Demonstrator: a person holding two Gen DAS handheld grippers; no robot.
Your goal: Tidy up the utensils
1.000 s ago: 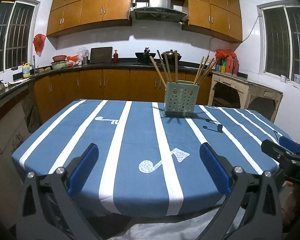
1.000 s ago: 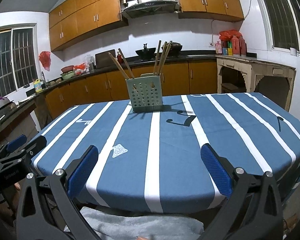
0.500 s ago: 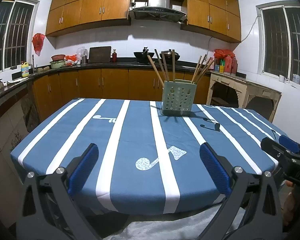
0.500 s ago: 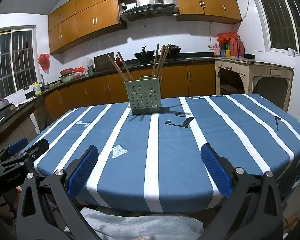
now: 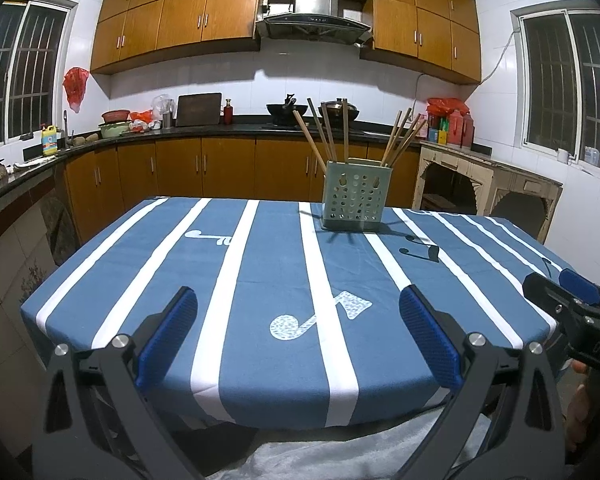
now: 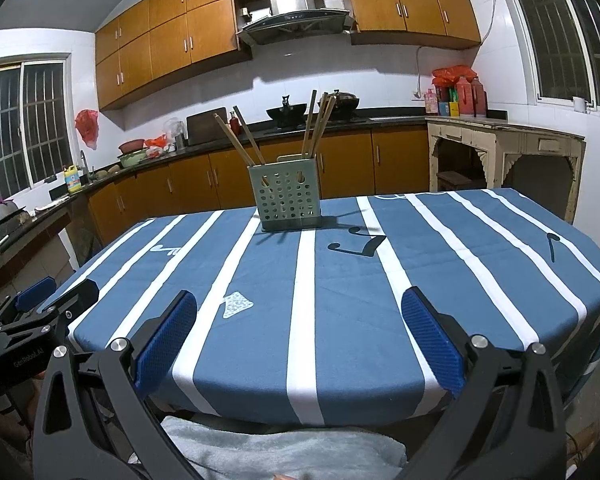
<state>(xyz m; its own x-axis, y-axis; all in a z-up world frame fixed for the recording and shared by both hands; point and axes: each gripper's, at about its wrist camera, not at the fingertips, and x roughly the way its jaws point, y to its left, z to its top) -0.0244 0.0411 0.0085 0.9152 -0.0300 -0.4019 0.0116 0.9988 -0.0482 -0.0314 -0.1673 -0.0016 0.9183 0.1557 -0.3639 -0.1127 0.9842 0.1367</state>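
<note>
A pale green perforated utensil holder (image 5: 357, 199) stands at the far side of the table; it also shows in the right wrist view (image 6: 286, 197). Several wooden chopsticks (image 5: 327, 133) stick out of it, leaning left and right (image 6: 240, 135). My left gripper (image 5: 298, 336) is open and empty, held at the near table edge. My right gripper (image 6: 300, 336) is open and empty, also at the near edge. Each gripper shows at the side of the other's view.
The table wears a blue cloth with white stripes (image 5: 236, 264) and music-note prints (image 6: 354, 246). A grey towel (image 6: 284, 452) lies below the near edge. Kitchen counters with a wok (image 5: 282, 109), bottles and bowls run along the back and left walls.
Both grippers have drawn back and lifted slightly, so the table and holder sit a little lower and farther in view. Both stay open and empty.
</note>
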